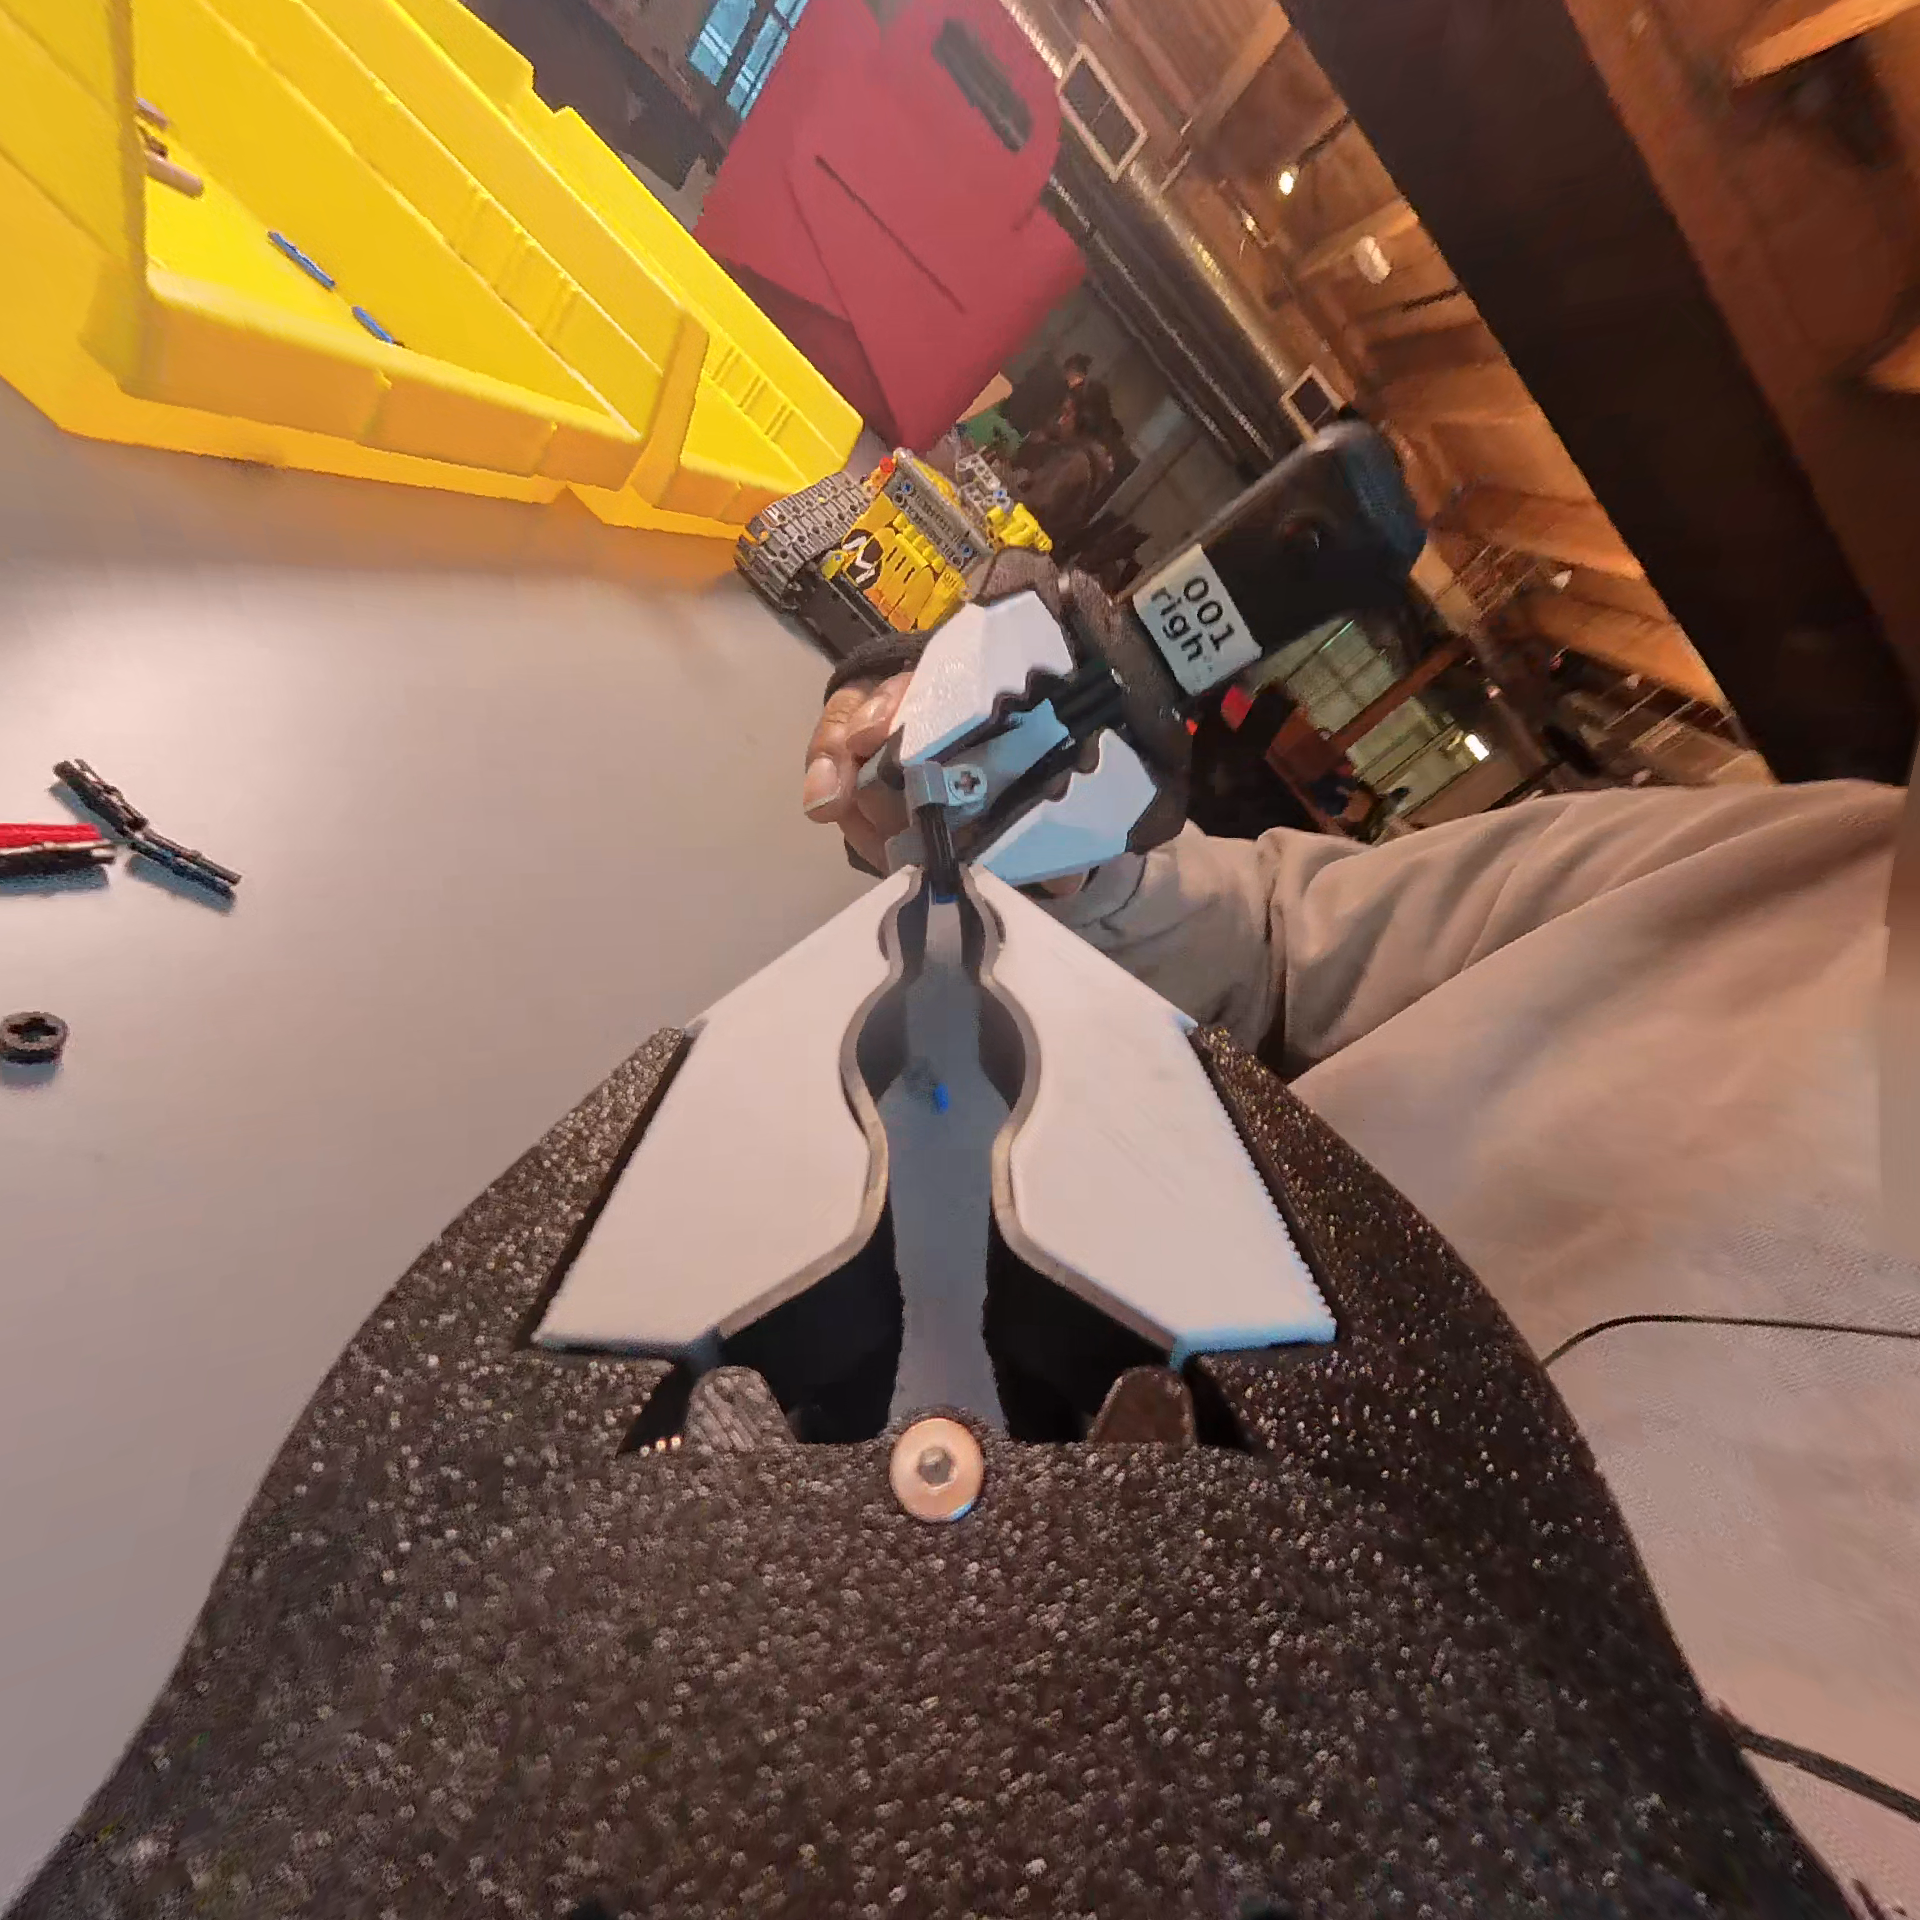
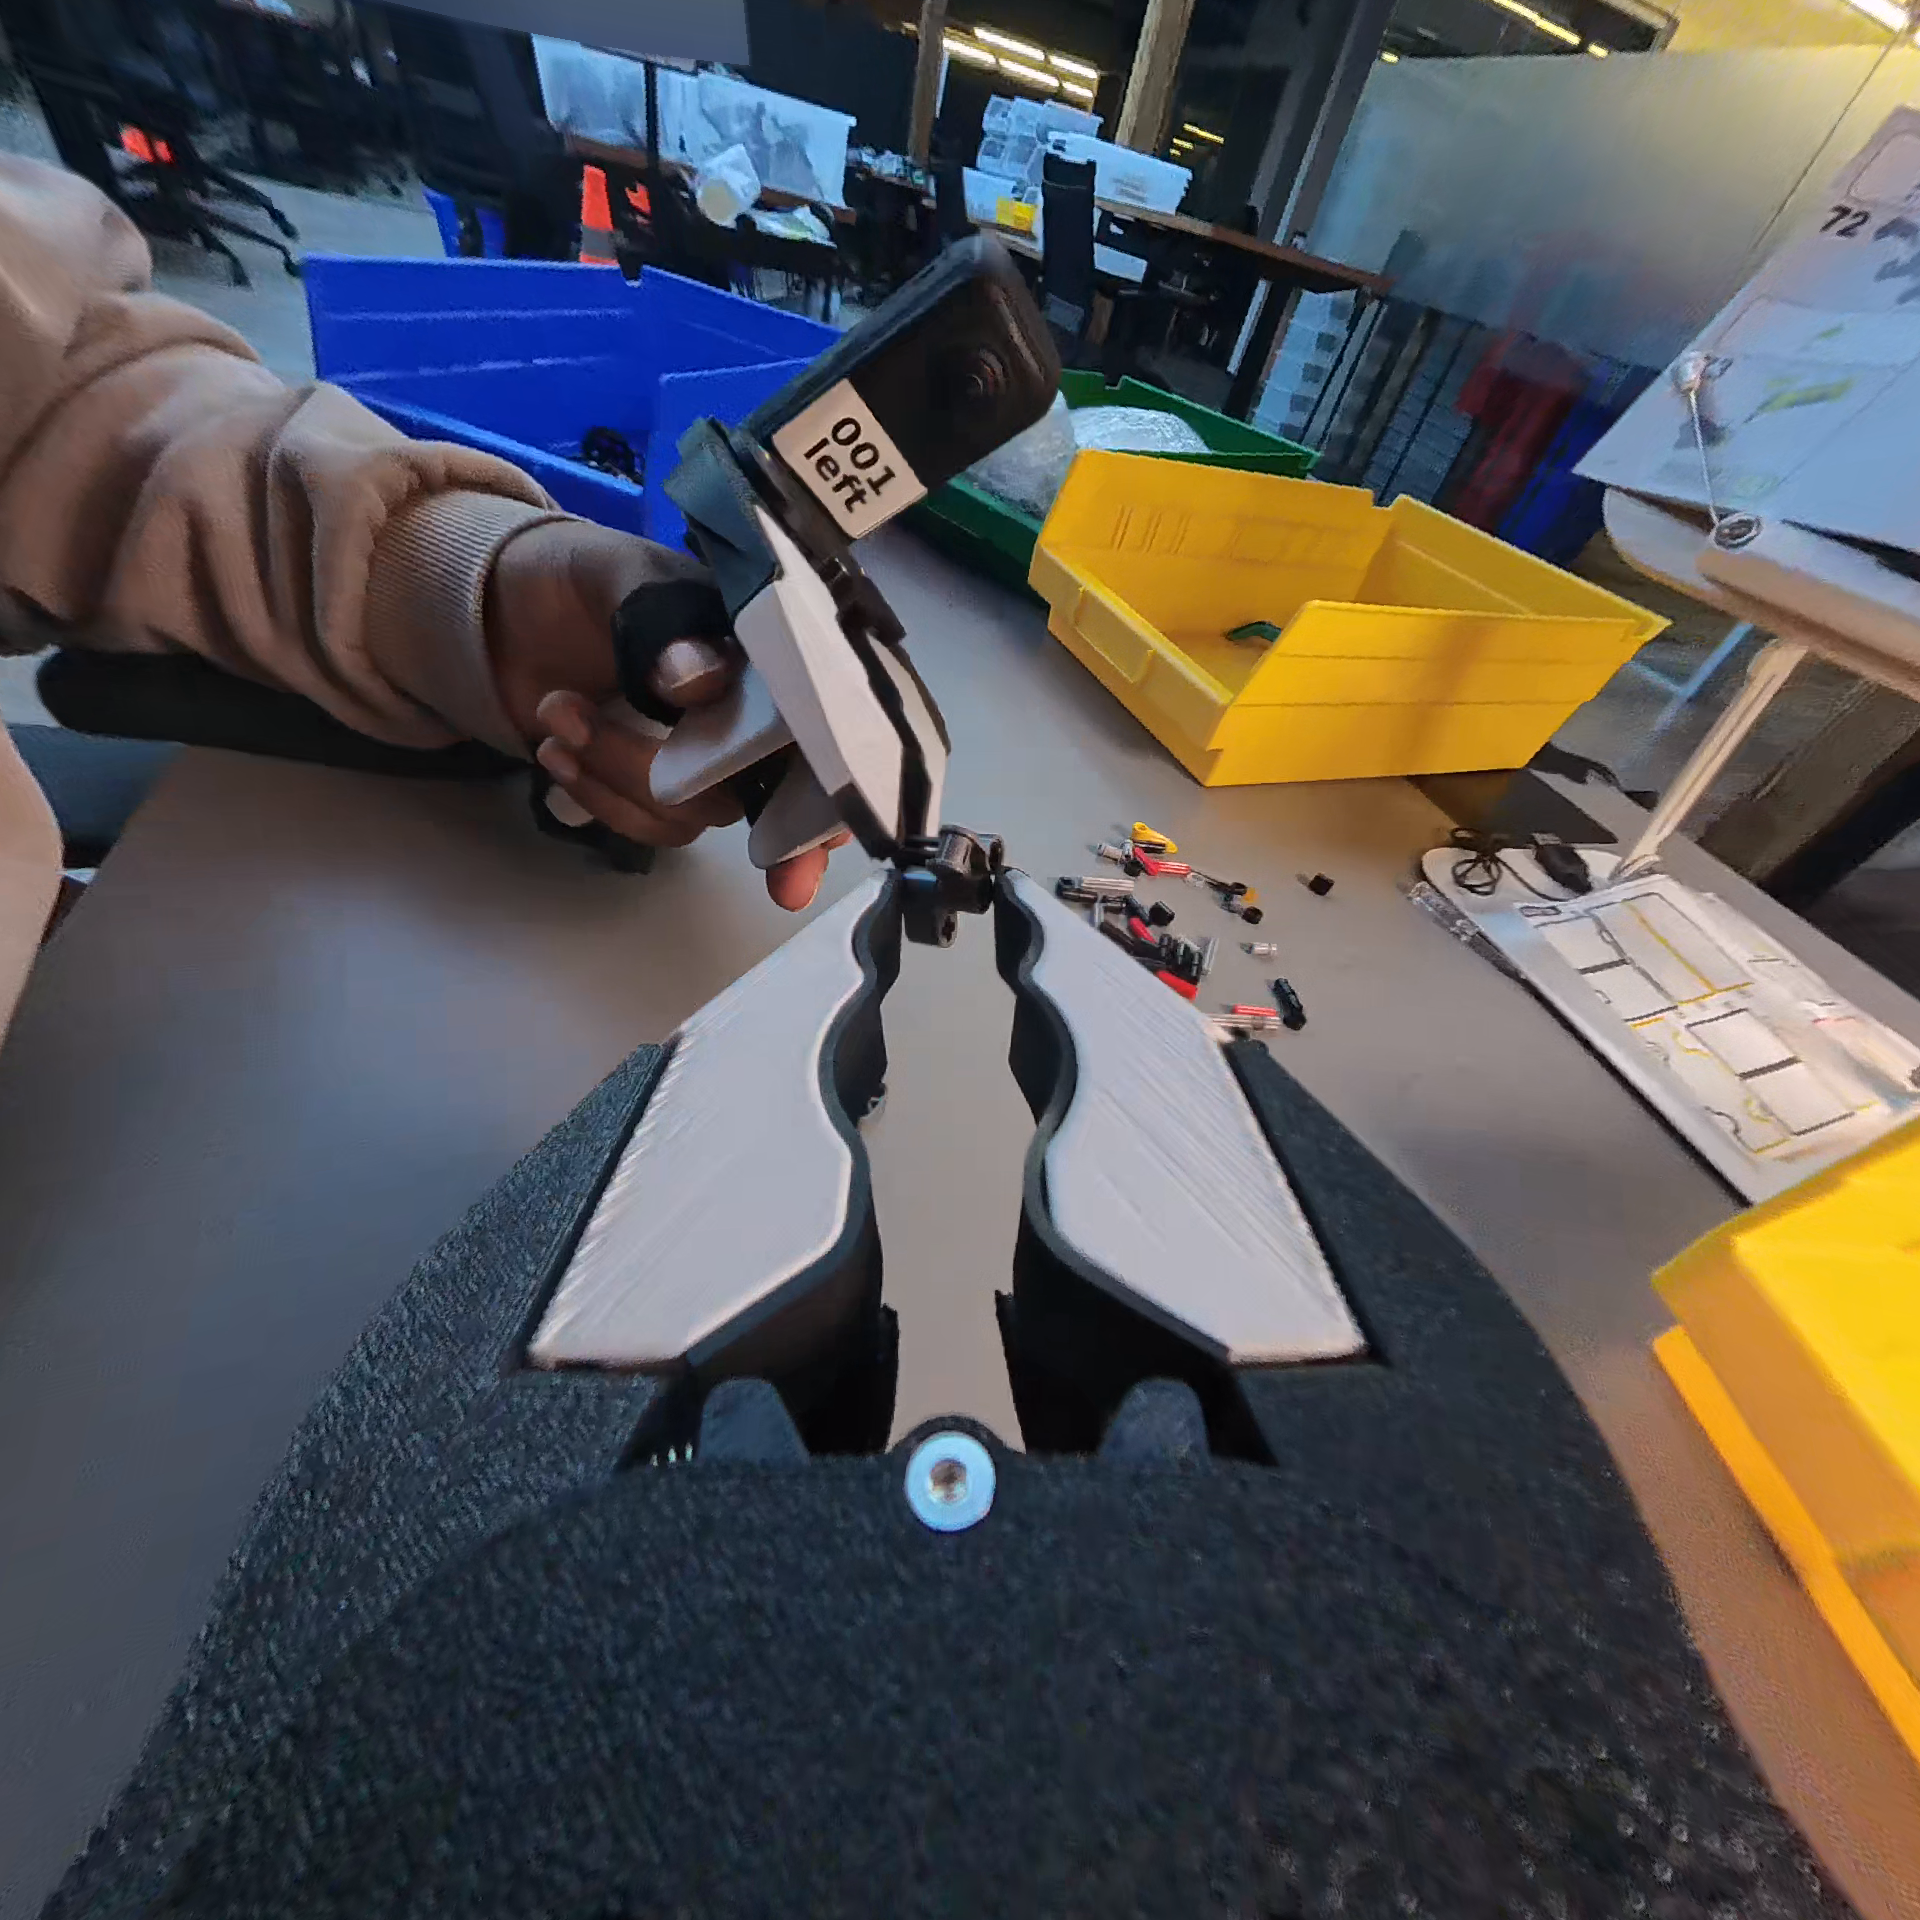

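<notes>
Fingertips of the two tools met above the grey surface [image 1: 436, 790]. The left hand-held gripper [image 1: 940, 899] was pinched shut on a thin black axle [image 1: 932, 868] with a blue bit at its near end. The right hand-held gripper [image 2: 945, 902] was clamped around a small connector piece [image 2: 951, 868], from which that axle stuck out; seen from the left wrist, the piece looked grey with a cross-shaped hole. Both parts hung clear of the surface, joined or touching, though I could not tell how deep the axle sat. In the right wrist view, loose small parts [image 2: 1174, 935] lay at 3 o'clock of the tips, an instruction sheet [image 2: 1683, 1023] farther out, and a yellow bin [image 2: 1340, 665] at 1 o'clock. In the left wrist view, a yellow-and-grey brick model [image 1: 894, 551] stood at 12 o'clock.
</notes>
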`<act>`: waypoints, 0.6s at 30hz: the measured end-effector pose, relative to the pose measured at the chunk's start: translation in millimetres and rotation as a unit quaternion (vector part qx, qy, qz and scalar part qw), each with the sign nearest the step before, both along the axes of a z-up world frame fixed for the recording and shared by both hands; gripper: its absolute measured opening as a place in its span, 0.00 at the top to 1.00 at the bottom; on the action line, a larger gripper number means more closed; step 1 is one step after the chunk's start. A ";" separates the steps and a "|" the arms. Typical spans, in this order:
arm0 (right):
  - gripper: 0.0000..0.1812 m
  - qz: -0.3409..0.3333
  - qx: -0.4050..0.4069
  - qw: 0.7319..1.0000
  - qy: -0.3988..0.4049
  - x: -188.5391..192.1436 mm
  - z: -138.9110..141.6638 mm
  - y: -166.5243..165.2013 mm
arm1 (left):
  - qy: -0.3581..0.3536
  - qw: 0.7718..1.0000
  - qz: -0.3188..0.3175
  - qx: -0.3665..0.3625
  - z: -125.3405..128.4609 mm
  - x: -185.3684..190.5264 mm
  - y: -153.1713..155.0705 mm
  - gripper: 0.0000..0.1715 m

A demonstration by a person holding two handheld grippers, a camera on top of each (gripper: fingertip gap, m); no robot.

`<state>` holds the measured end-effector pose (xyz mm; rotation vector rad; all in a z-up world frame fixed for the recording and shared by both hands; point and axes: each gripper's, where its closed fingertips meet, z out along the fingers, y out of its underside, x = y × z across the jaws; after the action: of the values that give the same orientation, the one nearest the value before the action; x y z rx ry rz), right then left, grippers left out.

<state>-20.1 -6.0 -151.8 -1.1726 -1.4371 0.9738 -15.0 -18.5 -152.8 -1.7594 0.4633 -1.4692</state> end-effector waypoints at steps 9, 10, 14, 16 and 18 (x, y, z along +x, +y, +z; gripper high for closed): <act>0.92 0.011 0.039 0.999 -0.012 0.1 -2.9 -7.3 | 0.064 0.996 0.003 0.060 -3.5 0.8 -3.8 0.97; 0.92 0.010 0.046 0.999 -0.015 -0.2 -3.6 -8.0 | 0.075 0.995 0.004 0.068 -4.7 0.3 -4.1 0.97; 0.92 0.025 0.024 0.999 -0.018 0.9 -4.7 -12.2 | 0.137 0.985 0.003 0.107 -11.7 0.6 -6.4 0.98; 0.89 0.051 -0.044 0.998 -0.015 2.0 -4.9 -17.3 | 0.193 0.969 0.007 0.154 -16.2 -1.1 -6.5 0.98; 0.85 0.070 -0.105 0.992 -0.017 2.5 -5.2 -19.9 | 0.228 0.954 0.013 0.196 -16.9 -1.9 -7.1 0.98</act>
<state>-17.6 -25.9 -157.0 -1.2579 -1.4876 1.2308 -16.9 -25.6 -169.7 -1.7562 0.8985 -0.8621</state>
